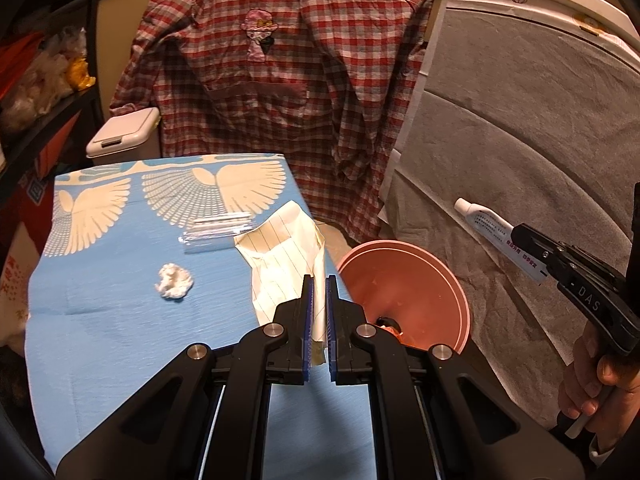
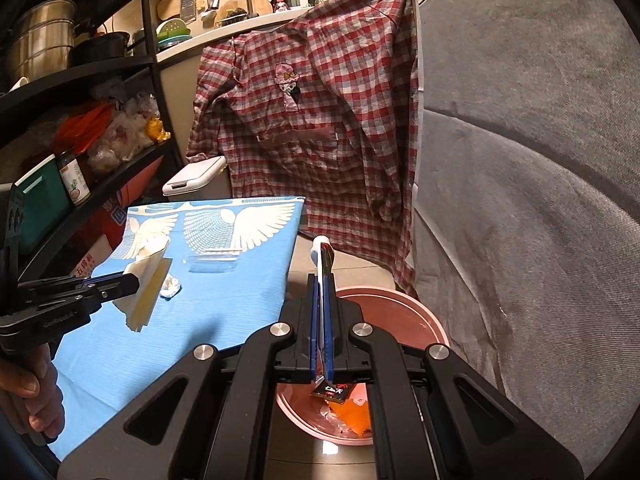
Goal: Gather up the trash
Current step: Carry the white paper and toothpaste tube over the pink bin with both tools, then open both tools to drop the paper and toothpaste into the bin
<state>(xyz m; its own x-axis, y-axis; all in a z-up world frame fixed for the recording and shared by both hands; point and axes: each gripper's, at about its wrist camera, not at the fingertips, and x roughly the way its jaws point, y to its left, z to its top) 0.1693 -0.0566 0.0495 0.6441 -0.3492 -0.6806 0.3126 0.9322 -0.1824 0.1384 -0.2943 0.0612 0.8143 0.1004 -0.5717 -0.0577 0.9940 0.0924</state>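
Grippers both loaded: left gripper (image 1: 319, 280) clenched on cream lined crumpled paper sheet (image 1: 280, 256) at blue table's (image 1: 120, 320) right edge; right gripper (image 2: 320, 280) pinching flat white squeezed tube (image 1: 494, 232) over round pink plastic bin (image 2: 416, 312), likely for drop; white tissue wad (image 1: 174, 287), clear wrapper (image 1: 216, 232) mid-table, uncollected

A red-and-grey checked cotton shirt (image 1: 288, 80) (a pink embroidered figure on its chest) hangs behind the table. Grey felt sheeting (image 2: 540, 160) covers the right; black metal shelving (image 2: 80, 64) stands left.
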